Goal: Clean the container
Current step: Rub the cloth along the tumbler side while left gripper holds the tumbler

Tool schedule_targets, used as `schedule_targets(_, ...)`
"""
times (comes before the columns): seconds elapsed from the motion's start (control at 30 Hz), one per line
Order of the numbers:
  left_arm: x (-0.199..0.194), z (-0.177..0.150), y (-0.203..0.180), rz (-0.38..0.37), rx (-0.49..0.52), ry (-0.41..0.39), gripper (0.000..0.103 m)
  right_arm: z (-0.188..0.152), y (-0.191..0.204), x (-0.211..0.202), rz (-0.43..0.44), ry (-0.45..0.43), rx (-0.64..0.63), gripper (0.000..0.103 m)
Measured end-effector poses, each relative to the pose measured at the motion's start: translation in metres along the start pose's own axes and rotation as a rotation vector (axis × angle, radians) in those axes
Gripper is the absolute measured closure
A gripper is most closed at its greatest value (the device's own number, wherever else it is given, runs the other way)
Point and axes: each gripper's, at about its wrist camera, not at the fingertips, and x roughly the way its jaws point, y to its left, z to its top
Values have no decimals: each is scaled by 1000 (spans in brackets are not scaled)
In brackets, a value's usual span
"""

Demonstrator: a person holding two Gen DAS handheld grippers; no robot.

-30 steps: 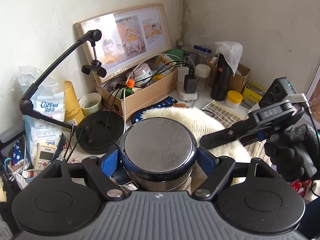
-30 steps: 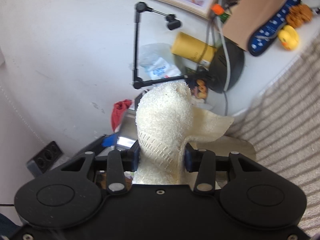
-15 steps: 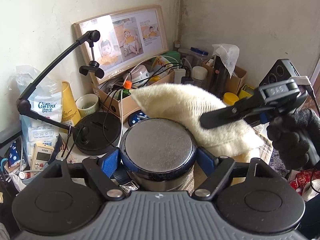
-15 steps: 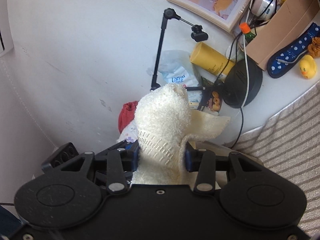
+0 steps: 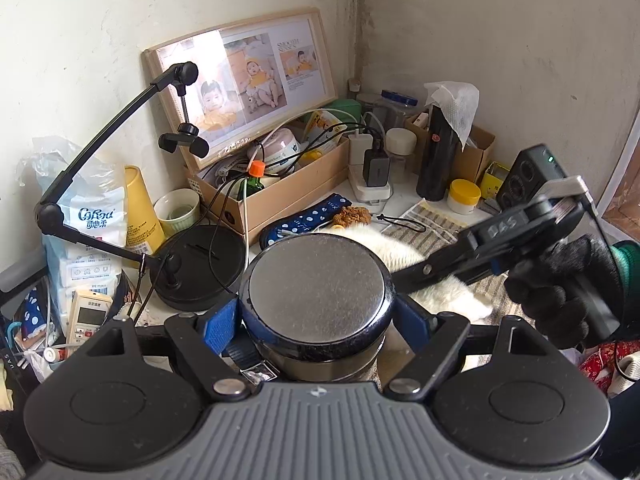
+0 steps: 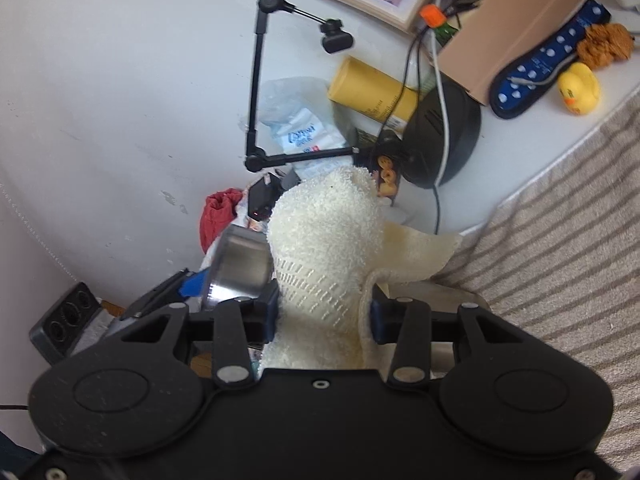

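holding the steel container [image 5: 318,286] in my left gripper [image 5: 318,316], both blue pads [image 5: 220,326] squeezed against its sides so it's properly clamped. the round flat metal face is turned toward the left wrist camera and takes up the middle of that view, up above the cluttered desk.

my right gripper [image 6: 324,312] is pinched tight on a cream towel [image 6: 328,248], which bunches up out of the jaws into a rounded lump with a flap hanging off to the right. in the right wrist view the container [image 6: 236,268] sits just left of the towel lump and looks to be touching it, though i can't be sure at that angle. from the left side the towel [image 5: 404,252] pokes out from behind the container's right edge, with my gloved right hand [image 5: 560,288] and its gripper close by.

background stuff: framed baby photos [image 5: 244,80] leaning on the wall, a cardboard box [image 5: 280,188] full of cables, a black phone stand [image 5: 196,264] with its bent arm, a yellow tube [image 5: 140,208], a blue polka dot case [image 5: 304,220], a rubber duck [image 6: 578,88], and a striped cloth [image 6: 560,248] over the desk edge.
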Motion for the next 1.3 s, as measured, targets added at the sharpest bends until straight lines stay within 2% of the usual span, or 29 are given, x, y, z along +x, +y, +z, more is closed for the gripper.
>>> schedule_targets(0.27, 1, 1, -2, 11, 10, 7, 21, -6, -27, 13, -64, 36, 32, 62)
schedule_targets(0.8, 3, 3, -5, 21, 29, 16, 21, -29, -88, 36, -182, 91, 189, 62)
schedule_targets(0.9, 4, 3, -6, 27, 43, 19, 21, -40, -110, 35, -129, 48, 314, 62)
schedule_targets(1.03, 4, 3, -5, 28, 44, 20, 21, -48, -114, 32, -81, 13, 381, 61)
schedule_targets(1.3, 3, 4, -11, 36, -5, 18, 21, -50, -92, 22, 19, -19, 396, 61)
